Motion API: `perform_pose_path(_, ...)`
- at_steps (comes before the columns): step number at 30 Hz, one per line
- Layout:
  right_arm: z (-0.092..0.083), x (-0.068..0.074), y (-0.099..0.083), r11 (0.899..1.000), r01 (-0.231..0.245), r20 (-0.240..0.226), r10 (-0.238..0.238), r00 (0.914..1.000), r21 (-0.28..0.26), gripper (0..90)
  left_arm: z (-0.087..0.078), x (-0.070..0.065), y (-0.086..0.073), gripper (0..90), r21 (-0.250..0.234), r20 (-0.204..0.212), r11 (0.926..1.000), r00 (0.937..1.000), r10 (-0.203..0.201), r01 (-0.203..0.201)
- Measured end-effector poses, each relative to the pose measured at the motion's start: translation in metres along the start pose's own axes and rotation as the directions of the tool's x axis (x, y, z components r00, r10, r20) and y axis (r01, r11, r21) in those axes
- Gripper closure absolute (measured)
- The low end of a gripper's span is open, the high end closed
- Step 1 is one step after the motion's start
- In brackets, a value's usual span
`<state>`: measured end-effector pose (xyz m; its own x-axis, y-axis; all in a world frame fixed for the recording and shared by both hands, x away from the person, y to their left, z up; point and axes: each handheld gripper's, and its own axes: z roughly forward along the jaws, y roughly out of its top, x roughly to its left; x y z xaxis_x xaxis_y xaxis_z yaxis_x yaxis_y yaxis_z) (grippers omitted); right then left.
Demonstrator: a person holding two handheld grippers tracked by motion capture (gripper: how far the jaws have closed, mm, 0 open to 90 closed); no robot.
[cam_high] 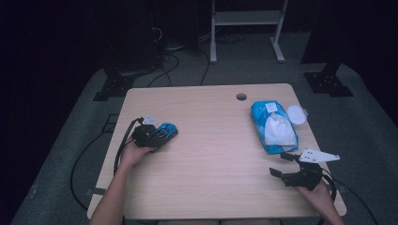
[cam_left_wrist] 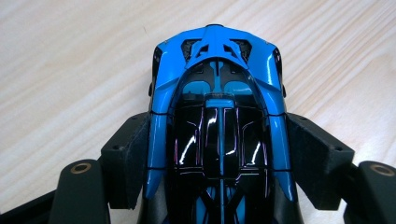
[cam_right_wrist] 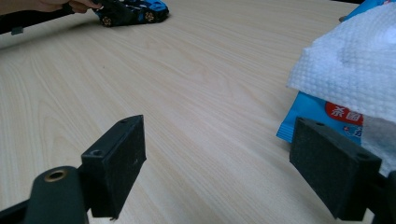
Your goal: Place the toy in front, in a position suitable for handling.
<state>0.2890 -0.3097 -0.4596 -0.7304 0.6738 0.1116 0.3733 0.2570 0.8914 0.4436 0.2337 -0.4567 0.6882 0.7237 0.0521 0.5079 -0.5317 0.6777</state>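
A blue and black toy car point(cam_high: 165, 130) stands on the left part of the wooden table point(cam_high: 211, 164). My left gripper point(cam_high: 157, 136) reaches over its rear half. In the left gripper view both pads point(cam_left_wrist: 130, 158) press against the flanks of the car point(cam_left_wrist: 219, 93), so the gripper is shut on it. My right gripper point(cam_high: 278, 164) rests near the table's front right edge, open, with nothing between its jaws. In the right gripper view, the right gripper point(cam_right_wrist: 219, 158) frames bare wood, and the car point(cam_right_wrist: 133, 11) shows far off at the top left.
A blue pack of wet wipes point(cam_high: 272, 126) lies at the right with a white wipe point(cam_right_wrist: 345, 60) pulled out on top, just beyond the right gripper. A round white lid point(cam_high: 297, 114) sits beside it. A cable hole point(cam_high: 241, 96) is near the far edge.
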Motion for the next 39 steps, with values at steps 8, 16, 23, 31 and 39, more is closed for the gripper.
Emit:
perform_pose_path(8, 0.001, 0.000, 0.001, 1.000, -0.002, 0.007, 0.002, 1.0000, -0.006, 17.4, -0.010, -0.032, 0.032, 28.1, -0.064, 0.049, 0.9910, 0.9915, 0.121, -0.117)
perform_pose_path(16, -0.002, -0.002, 0.001, 1.000, -0.004, 0.018, 0.004, 0.9998, -0.016, 17.4, 0.005, -0.074, 0.056, 28.1, -0.102, 0.141, 0.9743, 0.9666, 0.214, -0.201)
perform_pose_path(23, -0.006, -0.005, 0.002, 1.000, -0.007, 0.034, 0.008, 0.9994, -0.029, 17.4, 0.027, -0.105, 0.065, 28.1, -0.092, 0.205, 0.9660, 0.9448, 0.256, -0.242)
perform_pose_path(31, -0.007, -0.005, 0.003, 1.000, -0.004, 0.040, 0.005, 0.9992, -0.026, 17.4, 0.039, -0.132, 0.068, 28.1, -0.066, 0.229, 0.9528, 0.9249, 0.304, -0.297)
perform_pose_path(39, -0.013, -0.006, 0.002, 1.000, 0.002, 0.068, 0.000, 0.9977, -0.026, 17.5, 0.053, -0.150, 0.069, 28.0, -0.038, 0.249, 0.9366, 0.9045, 0.347, -0.348)
